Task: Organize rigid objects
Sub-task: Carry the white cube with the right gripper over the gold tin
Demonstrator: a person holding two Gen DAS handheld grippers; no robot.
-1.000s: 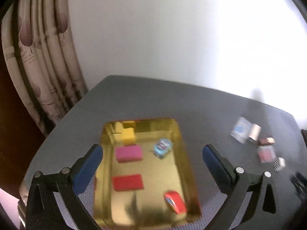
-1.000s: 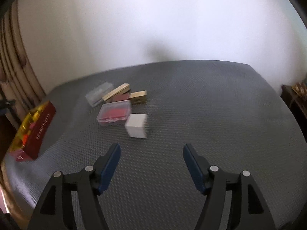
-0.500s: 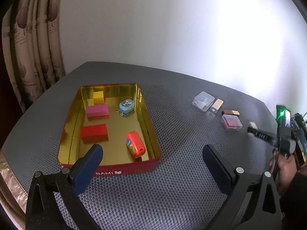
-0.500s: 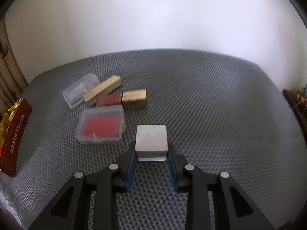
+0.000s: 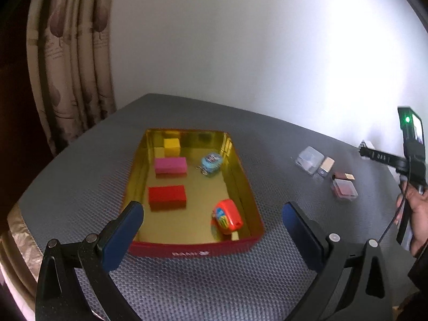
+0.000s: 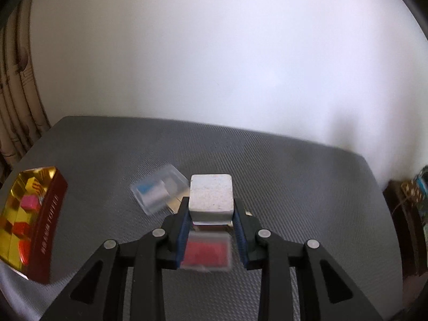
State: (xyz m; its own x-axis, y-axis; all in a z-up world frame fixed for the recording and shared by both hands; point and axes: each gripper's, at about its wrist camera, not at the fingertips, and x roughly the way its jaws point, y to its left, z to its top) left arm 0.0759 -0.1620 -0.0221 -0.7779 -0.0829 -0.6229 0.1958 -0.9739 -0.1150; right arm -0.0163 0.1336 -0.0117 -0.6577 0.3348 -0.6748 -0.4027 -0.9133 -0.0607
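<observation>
Right wrist view: the right gripper [image 6: 211,215] is clamped on a white block [image 6: 210,196], one blue pad on each side. The block is up off the grey mat [image 6: 294,182]. Under it lies a clear case with a red inside [image 6: 205,251], blurry. Just behind, to the left, is a clear box with something blue in it [image 6: 160,190]. Far left stands the red tin [image 6: 48,230], gold inside.

Left wrist view: the left gripper [image 5: 212,230] has its claws wide apart, with nothing between them. It hangs over the near end of the tin [image 5: 198,250]. In the tin are a yellow block [image 5: 171,146], a pink block [image 5: 170,164], a red block [image 5: 167,196], a small blue toy [image 5: 211,161] and an orange toy [image 5: 228,216]. Off to the right on the mat sits a little bunch of small cases [image 5: 327,169]. A hand [image 5: 417,214] holds the other tool at the right edge.
</observation>
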